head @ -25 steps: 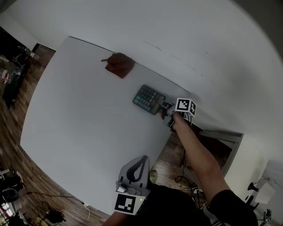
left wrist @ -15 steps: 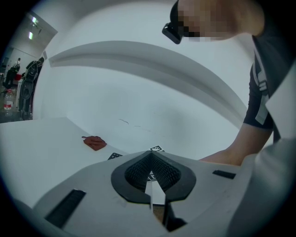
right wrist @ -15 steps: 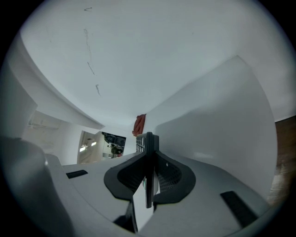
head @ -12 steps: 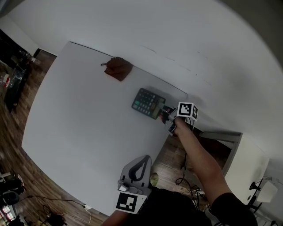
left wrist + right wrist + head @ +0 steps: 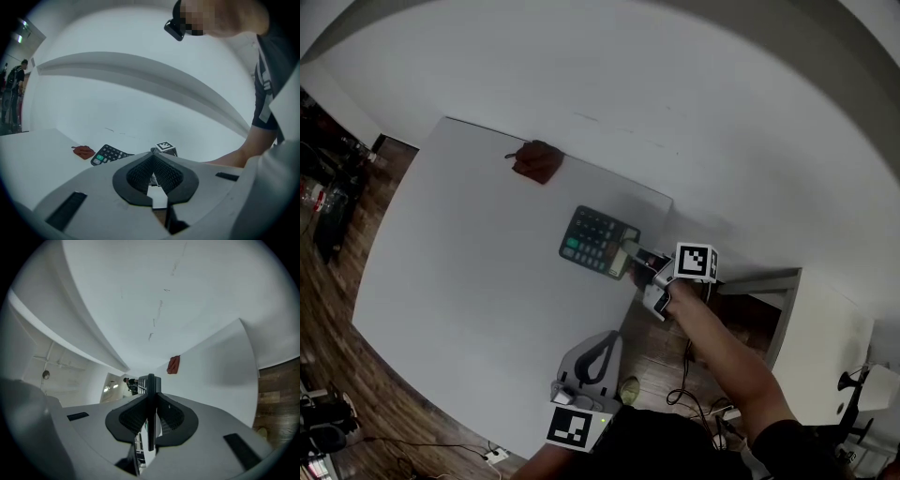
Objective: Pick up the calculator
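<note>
From the head view, the calculator (image 5: 592,240) sits over the white table (image 5: 469,272), toward the table's far right corner. Its right end is pinched between the fingers of the right gripper (image 5: 630,258), which reaches in from beyond the table's right edge. Whether the calculator is clear of the table top cannot be told here. A red-brown object (image 5: 534,161) lies by the table's far edge, well apart from the calculator. The left gripper (image 5: 599,337) hangs over the table's near right edge, well short of the calculator.

In the left gripper view, the left gripper's ribbed pads (image 5: 138,172) meet at their tips and hold nothing. Past them, the calculator (image 5: 108,153) shows key-side up over the table, with the red-brown object beyond it and the right gripper's marker cube (image 5: 165,146) at its other end.

In the right gripper view, the calculator (image 5: 150,385) stands edge-on as a thin dark slab, clamped between the two pads, with its end sticking out past the fingertips. The red-brown object (image 5: 173,364) lies farther along the table, and wooden floor (image 5: 276,399) shows beyond the table's edge.
</note>
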Tool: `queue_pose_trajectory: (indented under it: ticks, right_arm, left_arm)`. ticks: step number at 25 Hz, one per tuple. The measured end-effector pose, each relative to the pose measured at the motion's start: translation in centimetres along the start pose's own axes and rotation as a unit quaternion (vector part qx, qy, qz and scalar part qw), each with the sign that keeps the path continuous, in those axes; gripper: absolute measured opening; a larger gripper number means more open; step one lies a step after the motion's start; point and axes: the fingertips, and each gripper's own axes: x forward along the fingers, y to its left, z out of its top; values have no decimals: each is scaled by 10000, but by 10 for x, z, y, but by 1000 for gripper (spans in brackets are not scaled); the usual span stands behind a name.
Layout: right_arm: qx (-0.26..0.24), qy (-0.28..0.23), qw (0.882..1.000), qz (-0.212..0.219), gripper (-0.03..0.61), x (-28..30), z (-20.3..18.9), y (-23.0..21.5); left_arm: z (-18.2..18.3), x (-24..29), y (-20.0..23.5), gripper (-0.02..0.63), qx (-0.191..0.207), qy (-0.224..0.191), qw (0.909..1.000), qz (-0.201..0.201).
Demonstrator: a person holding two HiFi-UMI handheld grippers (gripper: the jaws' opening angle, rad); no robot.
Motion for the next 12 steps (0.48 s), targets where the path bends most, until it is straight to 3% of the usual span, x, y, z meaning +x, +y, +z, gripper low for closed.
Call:
queue_pose_trajectory:
  ticks: [5,12]
  right_arm:
    - [-171,-155,9993,310,55,-60,-43,64]
    - [-450,-263,9963,681,55,-89,-56,98]
  left_arm:
    - [4,-37,-50,6,205,-114,9995,-227]
    - [-1,-32,-66,6,486,-248,9975,-448]
